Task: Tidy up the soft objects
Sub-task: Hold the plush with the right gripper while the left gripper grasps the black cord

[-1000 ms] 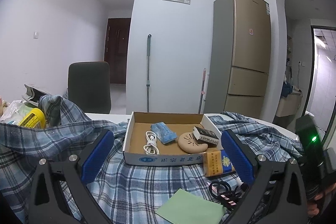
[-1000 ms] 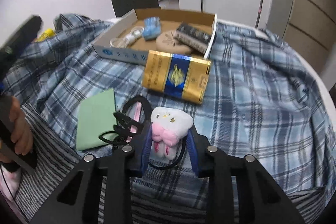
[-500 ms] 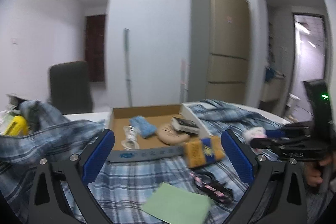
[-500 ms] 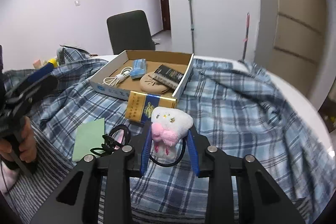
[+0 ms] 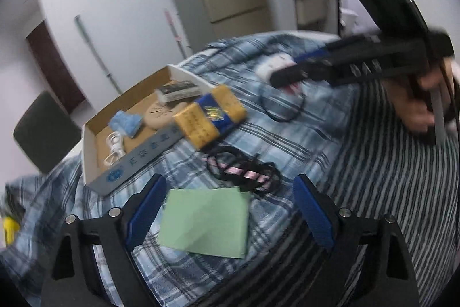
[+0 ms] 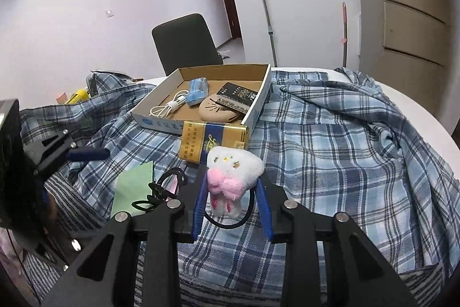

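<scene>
Plaid cloth (image 6: 330, 140) was soft woven cotton-like fabric, matt & rumpled. Striped cloth (image 5: 388, 177) looked a thinner knit, also matt. Plush toy (image 6: 234, 169) was fuzzy white pile w/ a pink fleecy bow, on a smooth black elastic loop. Cardboard box (image 6: 161, 121) was raw brown corrugated inside, coated white outside. Gold carton (image 6: 212, 143) was glossy, foil-like, reflecting light. Green sheet (image 5: 205, 222) was flat matt paper w/ creases. Left gripper (image 5: 230, 213) had matt black plastic arms, metal screw heads, blue ribbed rubbery pads. Table (image 6: 408, 99) edge was smooth white.
</scene>
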Tool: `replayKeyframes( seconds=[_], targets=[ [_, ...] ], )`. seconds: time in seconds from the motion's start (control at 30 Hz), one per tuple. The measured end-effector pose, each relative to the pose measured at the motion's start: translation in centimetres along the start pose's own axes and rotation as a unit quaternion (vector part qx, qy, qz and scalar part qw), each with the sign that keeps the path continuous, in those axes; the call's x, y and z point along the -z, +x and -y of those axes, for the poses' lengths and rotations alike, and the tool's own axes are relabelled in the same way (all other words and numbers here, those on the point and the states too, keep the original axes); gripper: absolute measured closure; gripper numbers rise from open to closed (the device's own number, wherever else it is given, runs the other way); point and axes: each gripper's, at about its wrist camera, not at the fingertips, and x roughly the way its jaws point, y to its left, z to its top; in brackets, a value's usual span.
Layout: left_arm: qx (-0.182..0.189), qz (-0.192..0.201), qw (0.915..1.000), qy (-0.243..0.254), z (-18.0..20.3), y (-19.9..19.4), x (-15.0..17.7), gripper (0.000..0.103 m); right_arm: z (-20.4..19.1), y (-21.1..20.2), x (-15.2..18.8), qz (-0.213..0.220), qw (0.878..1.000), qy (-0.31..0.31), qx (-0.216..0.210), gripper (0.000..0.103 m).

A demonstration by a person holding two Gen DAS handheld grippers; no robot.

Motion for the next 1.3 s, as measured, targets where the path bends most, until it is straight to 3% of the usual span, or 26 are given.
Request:
replayKeyframes(
  seconds=[0.1, 0.23, 0.4, 0.53, 0.73, 1.0, 1.3],
  targets=[
    [0.008, -0.047, 0.9982, 0.037, 1.1, 1.8, -0.3, 0.012, 0.2, 0.0, 0.1, -0.002, 1.0, 0.004, 0.0, 0.072],
    [-0.007, -0.085, 0.9954, 0.043, 1.3, 4.1, -0.7, 0.012, 0.2, -0.2, 0.1, 0.001, 1.0, 0.005, 0.002, 0.072],
    [0.039, -0.095, 0.9946, -0.013, -0.6, 5.5, -1.3, 0.012, 0.2, 0.0, 0.1, -0.003, 1.0, 0.004, 0.001, 0.072],
    [0.04, -0.103, 0.9933, -0.033, -2.0, 6.6, -1.6, 0.025, 0.3, 0.1, 0.1, -0.008, 1.0, 0.006, -0.003, 0.072],
    [0.066, -0.097, 0.9915, -0.056, -3.6, 7.1, -2.0, 0.026, 0.3, 0.3, 0.1, -0.013, 1.0, 0.005, -0.008, 0.072],
    [0.113, -0.093, 0.9804, -0.131, -6.5, 8.3, -2.6, 0.026, 0.2, 0.5, 0.2, -0.016, 1.0, 0.004, -0.012, 0.072],
    [0.124, -0.098, 0.9666, -0.202, -9.1, 9.5, -1.6, 0.026, 0.1, 0.6, 0.3, -0.021, 1.0, -0.002, -0.018, 0.072]
  ],
)
